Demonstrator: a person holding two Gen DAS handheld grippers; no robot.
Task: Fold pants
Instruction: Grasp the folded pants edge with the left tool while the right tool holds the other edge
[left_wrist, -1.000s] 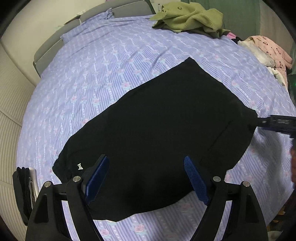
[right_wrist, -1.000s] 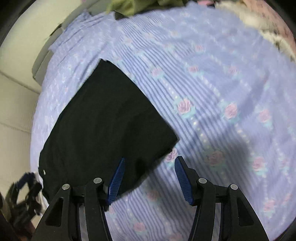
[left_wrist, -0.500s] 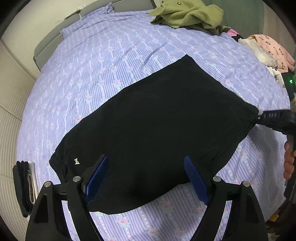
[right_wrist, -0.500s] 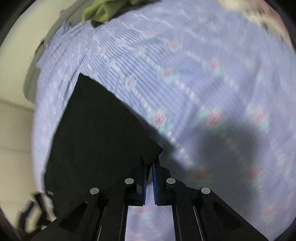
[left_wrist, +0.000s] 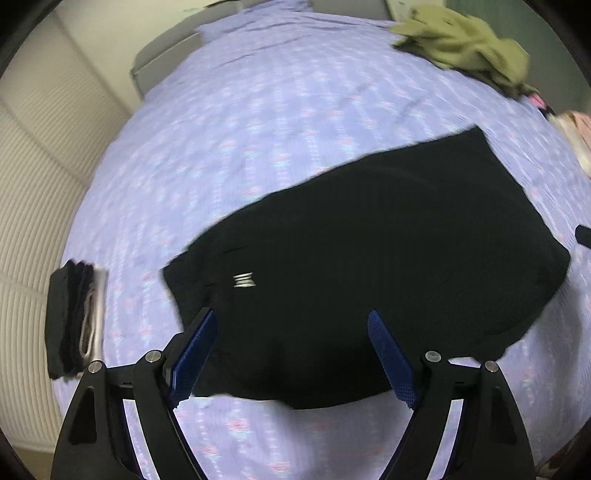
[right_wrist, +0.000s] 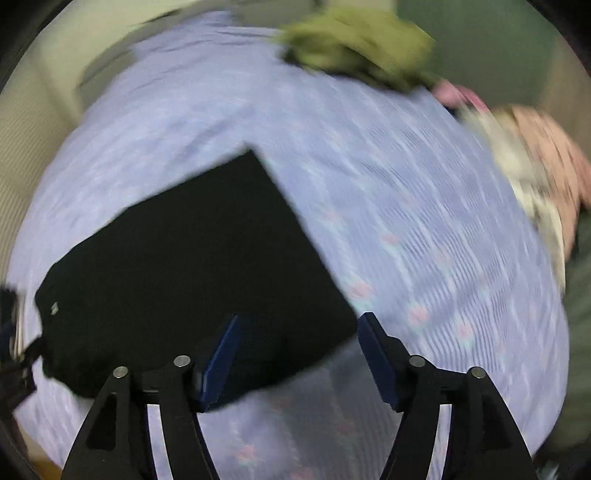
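Black pants (left_wrist: 369, 266) lying folded flat mid-bedsheet (left_wrist: 258, 129), corner now released. Right gripper (right_wrist: 299, 354) just reopened above that corner, empty, pulled back up. Left gripper (left_wrist: 291, 354) spread wide over near hem, gripping nothing.

The only marking is a small white logo (left_wrist: 243, 280) on the folded black fabric pants (left_wrist: 369, 266), near their left end in the left wrist view. Blur reduces it to a few pale strokes, so no letters can be read. In the right wrist view it is a faint speck (right_wrist: 54, 308).
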